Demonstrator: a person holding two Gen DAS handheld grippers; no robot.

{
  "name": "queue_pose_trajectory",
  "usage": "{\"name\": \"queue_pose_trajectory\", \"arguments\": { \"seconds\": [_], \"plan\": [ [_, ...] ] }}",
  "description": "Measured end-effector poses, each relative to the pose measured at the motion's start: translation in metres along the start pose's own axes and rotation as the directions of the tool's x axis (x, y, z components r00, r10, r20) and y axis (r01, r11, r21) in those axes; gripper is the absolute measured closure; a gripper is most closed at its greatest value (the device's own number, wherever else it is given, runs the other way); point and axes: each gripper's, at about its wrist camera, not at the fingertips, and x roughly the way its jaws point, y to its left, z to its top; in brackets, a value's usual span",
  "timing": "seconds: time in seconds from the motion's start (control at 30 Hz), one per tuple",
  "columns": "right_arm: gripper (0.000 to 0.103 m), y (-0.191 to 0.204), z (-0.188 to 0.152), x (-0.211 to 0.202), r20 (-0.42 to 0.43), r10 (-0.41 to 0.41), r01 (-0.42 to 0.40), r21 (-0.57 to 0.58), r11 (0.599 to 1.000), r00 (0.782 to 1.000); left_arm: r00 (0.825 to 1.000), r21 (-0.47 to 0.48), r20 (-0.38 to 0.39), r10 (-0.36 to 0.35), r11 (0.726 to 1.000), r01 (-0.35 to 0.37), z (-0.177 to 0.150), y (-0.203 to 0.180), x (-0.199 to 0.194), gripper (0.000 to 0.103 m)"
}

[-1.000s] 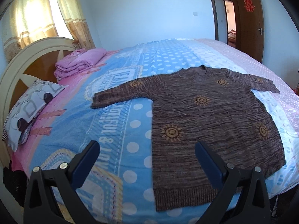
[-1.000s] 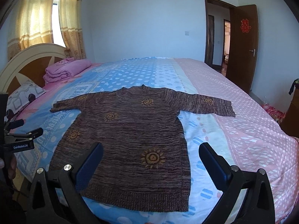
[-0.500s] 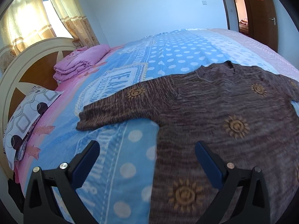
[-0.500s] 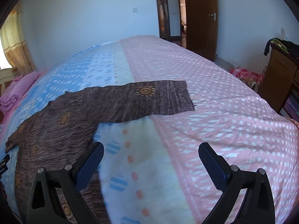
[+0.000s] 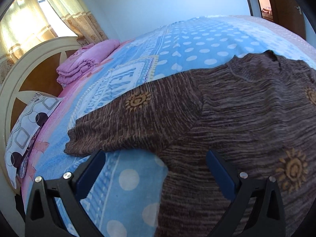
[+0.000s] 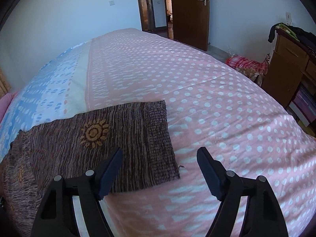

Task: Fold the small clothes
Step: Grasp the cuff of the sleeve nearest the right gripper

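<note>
A brown knit sweater (image 5: 246, 108) with orange sun motifs lies flat on the bed, sleeves spread. Its left sleeve (image 5: 122, 122) ends just beyond my left gripper (image 5: 156, 169), which hovers open over the armpit, nothing between the fingers. In the right wrist view the other sleeve's ribbed cuff (image 6: 156, 144) lies on the pink dotted cover. My right gripper (image 6: 160, 167) hangs just above it with its jaws closing, the cuff's near corner between the fingers, no pad pressing on it.
A folded pink blanket (image 5: 86, 61) and a patterned pillow (image 5: 27, 126) sit by the headboard (image 5: 25, 67). A wooden dresser (image 6: 290, 63) with clothes on top and a red checked bundle (image 6: 244, 62) stand beyond the bed's right side. An open door (image 6: 189, 11) is behind.
Both grippers have come down and closer to the sweater, the left toward the left sleeve and armpit, the right swinging right to the other sleeve's cuff. The right jaws have narrowed.
</note>
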Motion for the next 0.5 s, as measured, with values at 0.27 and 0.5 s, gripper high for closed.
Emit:
{"name": "queue_pose_trajectory", "arguments": {
  "seconds": [0.27, 0.5],
  "plan": [
    [0.049, 0.013, 0.002, 0.032, -0.042, -0.035, 0.033, -0.047, 0.998, 0.999, 0.999, -0.036, -0.051, -0.019, 0.999, 0.017, 0.004, 0.002, 0.021, 0.0],
    [0.05, 0.015, 0.0, 0.036, -0.023, -0.041, 0.039, -0.062, 0.997, 0.999, 0.996, -0.062, -0.064, -0.056, 0.997, 0.052, 0.003, 0.004, 0.027, 0.0]
  ]
}}
